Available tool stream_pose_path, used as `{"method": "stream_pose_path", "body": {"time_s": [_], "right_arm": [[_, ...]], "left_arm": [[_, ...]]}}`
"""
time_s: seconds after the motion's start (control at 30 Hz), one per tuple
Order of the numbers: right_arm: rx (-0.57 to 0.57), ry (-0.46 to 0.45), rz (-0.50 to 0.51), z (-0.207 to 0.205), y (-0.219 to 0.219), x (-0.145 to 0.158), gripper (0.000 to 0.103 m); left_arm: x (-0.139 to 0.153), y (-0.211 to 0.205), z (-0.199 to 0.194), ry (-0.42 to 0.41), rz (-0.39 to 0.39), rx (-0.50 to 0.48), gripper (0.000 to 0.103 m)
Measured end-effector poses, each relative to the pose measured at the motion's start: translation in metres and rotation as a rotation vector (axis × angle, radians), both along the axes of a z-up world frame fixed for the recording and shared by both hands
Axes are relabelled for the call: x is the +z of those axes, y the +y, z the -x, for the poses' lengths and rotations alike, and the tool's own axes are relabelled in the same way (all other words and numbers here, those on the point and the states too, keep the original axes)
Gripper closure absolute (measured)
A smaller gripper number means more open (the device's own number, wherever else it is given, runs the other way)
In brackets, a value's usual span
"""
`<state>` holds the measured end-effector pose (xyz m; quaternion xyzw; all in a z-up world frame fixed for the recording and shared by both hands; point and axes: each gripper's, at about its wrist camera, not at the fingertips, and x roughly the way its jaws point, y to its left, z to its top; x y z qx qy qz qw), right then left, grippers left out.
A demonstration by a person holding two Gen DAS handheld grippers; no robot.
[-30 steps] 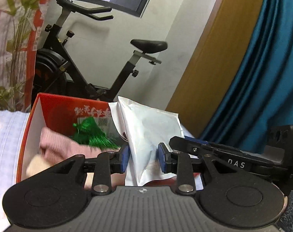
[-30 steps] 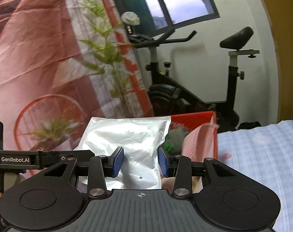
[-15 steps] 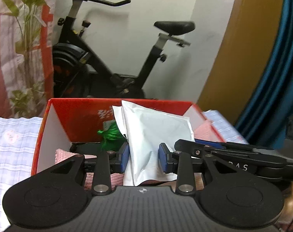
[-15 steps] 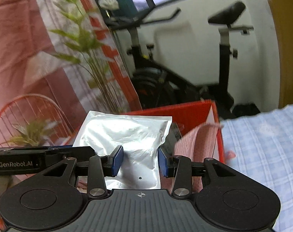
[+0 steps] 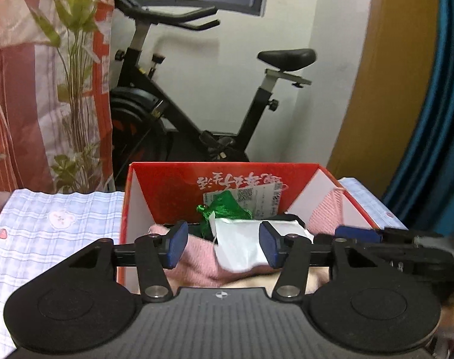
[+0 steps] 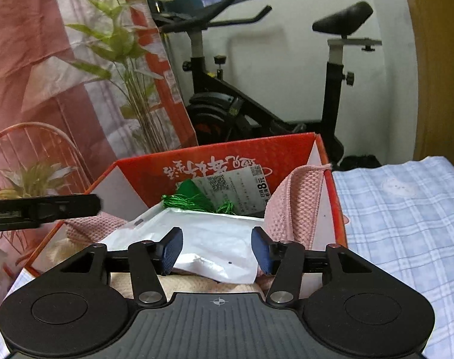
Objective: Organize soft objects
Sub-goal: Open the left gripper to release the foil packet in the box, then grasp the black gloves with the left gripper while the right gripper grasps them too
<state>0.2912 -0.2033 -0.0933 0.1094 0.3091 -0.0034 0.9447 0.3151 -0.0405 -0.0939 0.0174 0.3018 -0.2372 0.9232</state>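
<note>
The flat white plastic pouch (image 6: 203, 239) lies inside the open red cardboard box (image 6: 227, 155), resting on a pink knitted cloth (image 6: 298, 200) and in front of a green tassel (image 6: 194, 197). The left tool (image 5: 222, 246) has just been opening; its blue pads stand clear of the pouch, which sits low between them, released. The right tool (image 6: 216, 251) has likewise just been opening, with the pouch's near edge lying loose between its parted pads. The box sits on a blue checked bedsheet (image 6: 406, 215). A black exercise bike (image 5: 197, 113) stands behind against the white wall.
</note>
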Motion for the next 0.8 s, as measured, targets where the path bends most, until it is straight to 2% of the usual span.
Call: {"method": "stream_pose_path", "body": {"time_s": [0.23,0.43,0.57,0.67,0.8], "right_arm": [[-0.007,-0.105,0.028,0.046,0.004,0.011,0.055],[0.010,-0.139,0.113,0.093,0.013,0.011,0.054],[0.043,-0.200,0.186,0.124,0.025,0.010,0.054],[0.068,-0.191,0.186,0.135,0.031,0.006,0.053],[0.085,-0.116,0.182,0.134,0.039,-0.015,0.052]], "left_arm": [[-0.006,0.024,0.050,-0.031,-0.022,-0.024,0.046],[-0.019,0.046,0.081,-0.039,0.031,0.025,0.046],[-0.036,0.050,0.094,-0.017,0.010,0.020,0.046],[-0.054,0.052,0.095,0.033,0.002,0.031,0.046],[-0.078,0.054,0.089,0.083,0.000,0.062,0.046]]}}
